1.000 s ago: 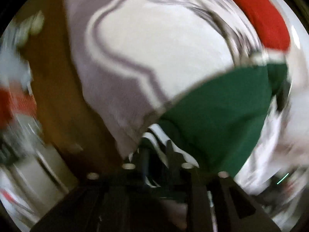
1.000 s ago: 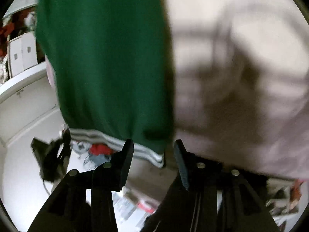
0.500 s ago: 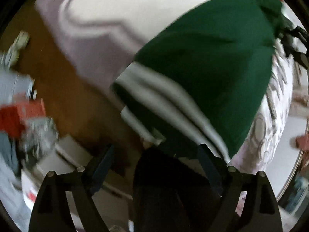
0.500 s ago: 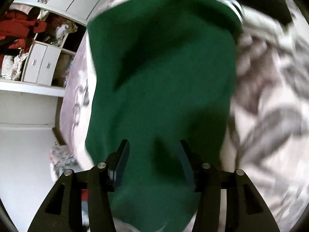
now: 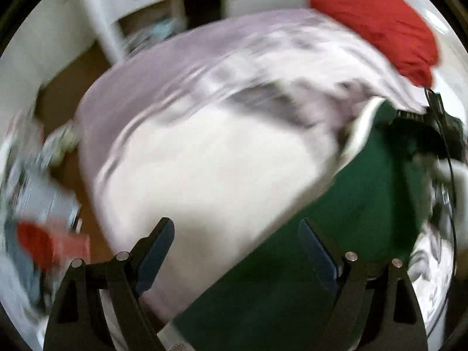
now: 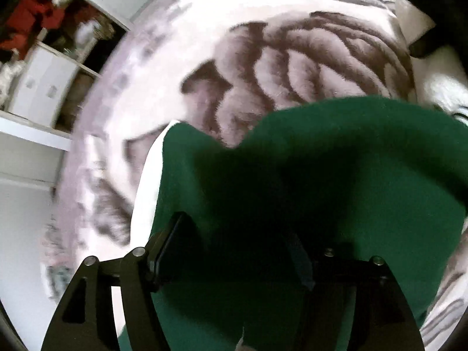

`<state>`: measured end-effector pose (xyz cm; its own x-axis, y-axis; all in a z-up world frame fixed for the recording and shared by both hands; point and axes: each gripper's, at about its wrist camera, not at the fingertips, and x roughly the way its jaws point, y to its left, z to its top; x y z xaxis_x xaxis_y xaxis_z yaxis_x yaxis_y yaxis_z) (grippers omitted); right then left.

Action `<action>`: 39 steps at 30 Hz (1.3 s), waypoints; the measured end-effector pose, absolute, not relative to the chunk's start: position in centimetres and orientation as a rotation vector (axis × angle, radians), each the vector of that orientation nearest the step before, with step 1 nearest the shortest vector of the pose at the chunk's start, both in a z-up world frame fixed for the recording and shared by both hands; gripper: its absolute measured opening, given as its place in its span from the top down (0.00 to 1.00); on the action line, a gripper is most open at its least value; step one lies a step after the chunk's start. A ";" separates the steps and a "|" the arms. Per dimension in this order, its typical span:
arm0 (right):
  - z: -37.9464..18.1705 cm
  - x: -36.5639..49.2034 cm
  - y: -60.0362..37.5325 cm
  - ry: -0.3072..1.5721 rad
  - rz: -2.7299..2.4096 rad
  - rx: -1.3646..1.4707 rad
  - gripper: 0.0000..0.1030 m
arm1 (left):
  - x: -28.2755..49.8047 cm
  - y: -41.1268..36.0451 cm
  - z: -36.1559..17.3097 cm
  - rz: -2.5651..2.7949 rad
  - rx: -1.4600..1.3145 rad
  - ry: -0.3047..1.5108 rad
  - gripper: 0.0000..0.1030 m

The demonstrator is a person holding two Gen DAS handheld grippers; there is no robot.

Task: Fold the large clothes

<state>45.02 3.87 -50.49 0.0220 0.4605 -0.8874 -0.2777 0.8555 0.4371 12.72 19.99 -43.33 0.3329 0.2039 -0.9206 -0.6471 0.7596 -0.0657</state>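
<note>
Between our left gripper (image 5: 235, 251) tips, spread wide and empty, we see pale blanket (image 5: 204, 158); green garment (image 5: 351, 234) lies just right. Under our right gripper (image 6: 237, 251), also spread, garment (image 6: 321, 190) lies flat on blanket (image 6: 292, 58). We judge one fold laid, more remaining.

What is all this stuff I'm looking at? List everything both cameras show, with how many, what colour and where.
green garment: one, dark green with white striped trim, spread on the blanket under both grippers.
blanket: one, pale lilac-white with grey-brown leaf pattern, covering the bed.
red cushion: one, red, at the blanket's far edge in the left view.
white cabinet: one, white, beside the bed at left of the right view.
red items: blurred, count unclear, on the shelves above the cabinet.
left gripper: one, black with blue pads, open above blanket and garment.
right gripper: one, black, open over the garment.
</note>
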 end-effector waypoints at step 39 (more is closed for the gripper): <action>-55.5 34.9 -11.7 1.609 0.184 0.360 0.38 | 30.8 14.7 -52.7 0.059 -0.305 1.341 0.00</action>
